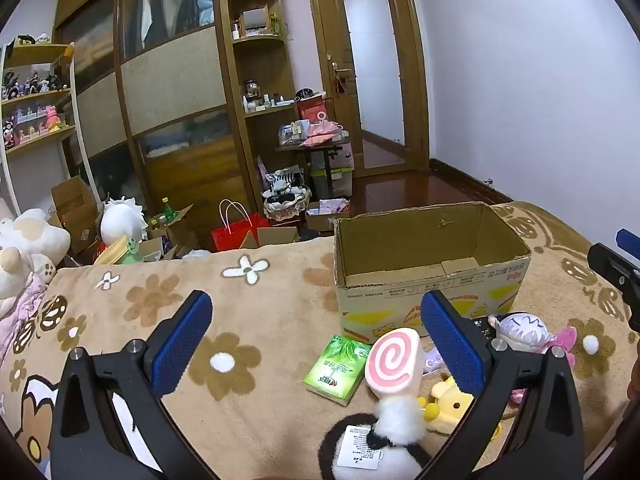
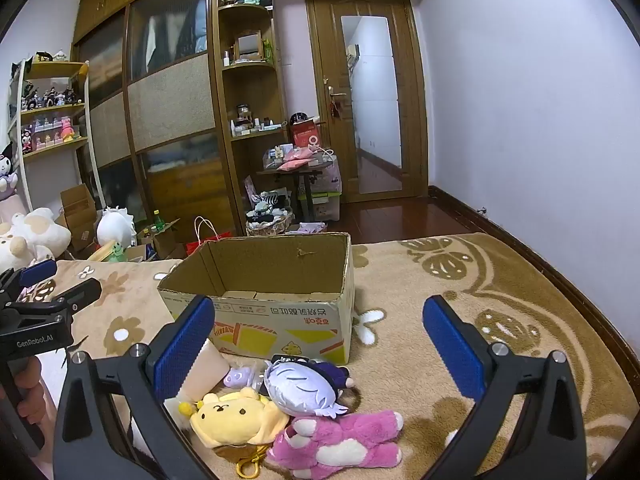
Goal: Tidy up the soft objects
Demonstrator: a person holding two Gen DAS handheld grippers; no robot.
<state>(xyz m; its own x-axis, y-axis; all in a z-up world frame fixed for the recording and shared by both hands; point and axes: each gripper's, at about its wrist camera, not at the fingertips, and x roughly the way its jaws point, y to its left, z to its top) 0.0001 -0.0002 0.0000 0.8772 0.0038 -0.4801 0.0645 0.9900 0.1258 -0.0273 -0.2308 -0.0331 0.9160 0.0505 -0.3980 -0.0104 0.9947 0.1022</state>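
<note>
An open cardboard box [image 1: 432, 276] [image 2: 276, 312] stands on the flowered blanket. Before it lies a pile of plush toys: a pink-swirl one [image 1: 394, 360], a black-and-white one [image 1: 372, 452], a yellow one [image 2: 232, 416] [image 1: 450, 404], a silver-haired one [image 2: 300, 390] [image 1: 520, 330] and a pink one [image 2: 340, 440]. A green tissue pack [image 1: 340, 364] lies left of them. My left gripper [image 1: 316, 344] is open and empty, hovering over the pile's left side. My right gripper [image 2: 320, 352] is open and empty above the toys. Each gripper shows at the other view's edge.
The blanket [image 1: 256, 320] covers the bed. Beyond its far edge are boxes, a red bag [image 1: 236, 232] and plush toys [image 1: 24, 248] on the floor, then a wardrobe [image 1: 168, 92] and a door [image 1: 372, 76]. A wall runs along the right.
</note>
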